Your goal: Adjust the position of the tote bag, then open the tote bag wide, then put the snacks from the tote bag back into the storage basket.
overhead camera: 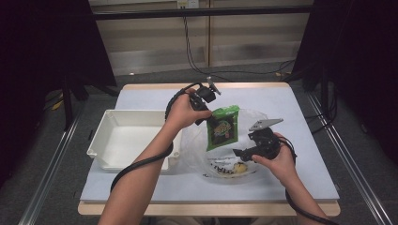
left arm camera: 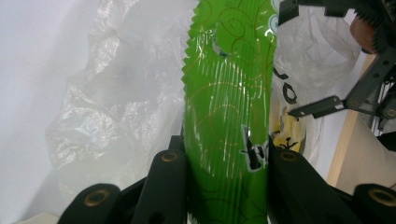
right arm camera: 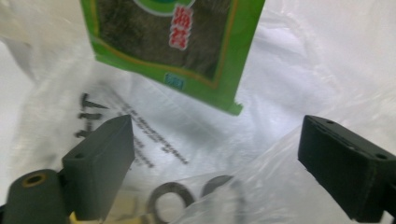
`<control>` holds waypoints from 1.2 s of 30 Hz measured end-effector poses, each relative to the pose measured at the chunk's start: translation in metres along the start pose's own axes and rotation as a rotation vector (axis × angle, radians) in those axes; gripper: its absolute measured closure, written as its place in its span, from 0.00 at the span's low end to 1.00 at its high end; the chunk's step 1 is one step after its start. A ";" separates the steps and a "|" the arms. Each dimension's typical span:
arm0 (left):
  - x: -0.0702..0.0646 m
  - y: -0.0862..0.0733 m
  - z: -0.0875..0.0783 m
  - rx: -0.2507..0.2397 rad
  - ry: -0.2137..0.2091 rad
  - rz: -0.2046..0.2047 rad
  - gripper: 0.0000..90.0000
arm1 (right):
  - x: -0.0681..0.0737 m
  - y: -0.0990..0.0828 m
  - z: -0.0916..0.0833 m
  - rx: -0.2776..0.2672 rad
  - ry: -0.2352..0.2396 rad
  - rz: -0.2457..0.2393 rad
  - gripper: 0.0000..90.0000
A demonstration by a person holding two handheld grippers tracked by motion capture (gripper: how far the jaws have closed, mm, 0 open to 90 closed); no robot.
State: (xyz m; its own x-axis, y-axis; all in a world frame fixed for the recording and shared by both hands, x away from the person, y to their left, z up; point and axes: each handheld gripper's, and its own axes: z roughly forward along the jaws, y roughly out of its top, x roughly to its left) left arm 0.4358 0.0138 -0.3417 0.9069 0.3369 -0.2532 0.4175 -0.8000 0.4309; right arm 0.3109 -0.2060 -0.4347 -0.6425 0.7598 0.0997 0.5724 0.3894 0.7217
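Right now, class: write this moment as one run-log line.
left gripper: shut on green snack packet, lifted over clear plastic bag | right gripper: open, empty, at bag | white tray: left of bag

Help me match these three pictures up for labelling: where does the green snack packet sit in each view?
High view: green snack packet at centre, hanging from the left gripper.
Left gripper view: centre, clamped edge-on between the jaws.
Right gripper view: top centre.
Shared landmark: the clear plastic bag behind it.

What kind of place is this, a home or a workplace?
Probably a lab or recording workspace, not a home: a table with a pale cover between dark curtains, metal rails on the floor, and cables hanging behind it.
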 end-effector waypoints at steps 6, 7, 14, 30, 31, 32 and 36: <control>0.001 0.004 -0.013 -0.015 -0.012 0.010 0.83 | 0.008 -0.006 0.003 0.064 0.009 -0.014 0.03; 0.001 0.005 -0.016 -0.009 -0.008 0.006 0.83 | 0.008 -0.007 0.004 0.075 0.024 -0.007 0.03; 0.002 0.004 -0.025 0.005 -0.010 0.024 0.83 | 0.004 -0.009 -0.002 0.037 0.048 0.013 0.03; -0.005 0.004 -0.045 0.031 -0.015 0.058 0.83 | 0.004 -0.013 -0.014 0.034 0.051 0.003 0.03; -0.005 0.003 -0.046 0.022 -0.012 0.058 0.83 | 0.004 -0.014 -0.015 0.032 0.063 0.009 0.03; -0.004 0.003 -0.048 0.032 -0.018 0.064 0.83 | 0.004 -0.014 -0.015 0.038 0.063 0.006 0.03; -0.004 -0.001 -0.057 0.019 -0.024 0.066 0.83 | 0.002 -0.016 -0.015 0.058 0.054 -0.009 0.03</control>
State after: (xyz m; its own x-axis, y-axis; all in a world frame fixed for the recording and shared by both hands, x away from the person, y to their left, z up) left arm 0.4355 0.0417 -0.2915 0.9306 0.2712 -0.2460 0.3556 -0.8293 0.4310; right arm 0.2931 -0.2185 -0.4358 -0.6732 0.7277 0.1314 0.5940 0.4263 0.6822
